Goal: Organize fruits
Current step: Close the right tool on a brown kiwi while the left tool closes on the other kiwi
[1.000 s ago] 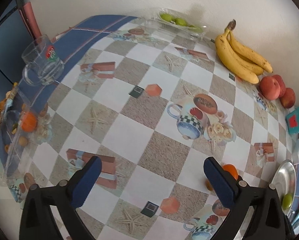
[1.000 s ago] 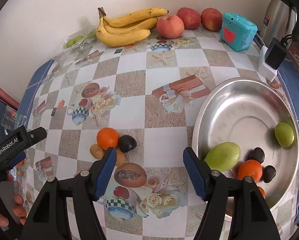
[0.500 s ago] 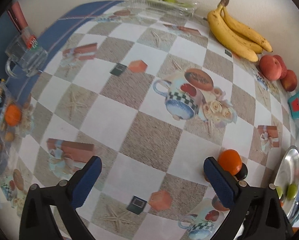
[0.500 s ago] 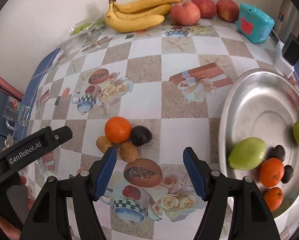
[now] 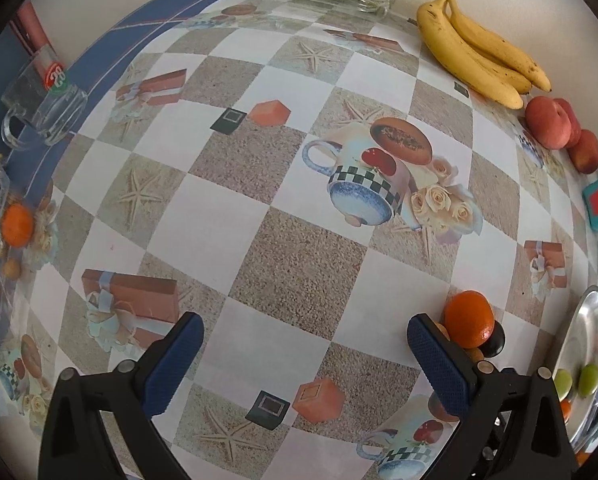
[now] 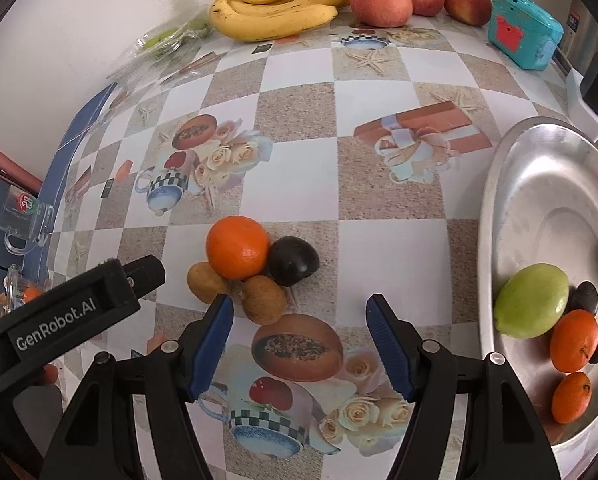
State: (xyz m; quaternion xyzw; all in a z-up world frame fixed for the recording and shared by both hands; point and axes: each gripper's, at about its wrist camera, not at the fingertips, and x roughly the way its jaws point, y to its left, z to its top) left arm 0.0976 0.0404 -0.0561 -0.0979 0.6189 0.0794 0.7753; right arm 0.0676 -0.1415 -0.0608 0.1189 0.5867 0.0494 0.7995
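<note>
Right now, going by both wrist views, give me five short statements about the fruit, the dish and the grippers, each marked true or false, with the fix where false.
1. The right gripper is shut on the orange. False: its jaws stand open and empty, and the orange lies on the tablecloth ahead of them.
2. A dark plum touches that orange. True.
3. The metal dish holds no fruit. False: a green mango, two more oranges and small dark fruits lie in it.
4. The bananas lie by the wall, beside the apples. True.
5. The left gripper holds a banana. False: it is open with nothing between its jaws.
</note>
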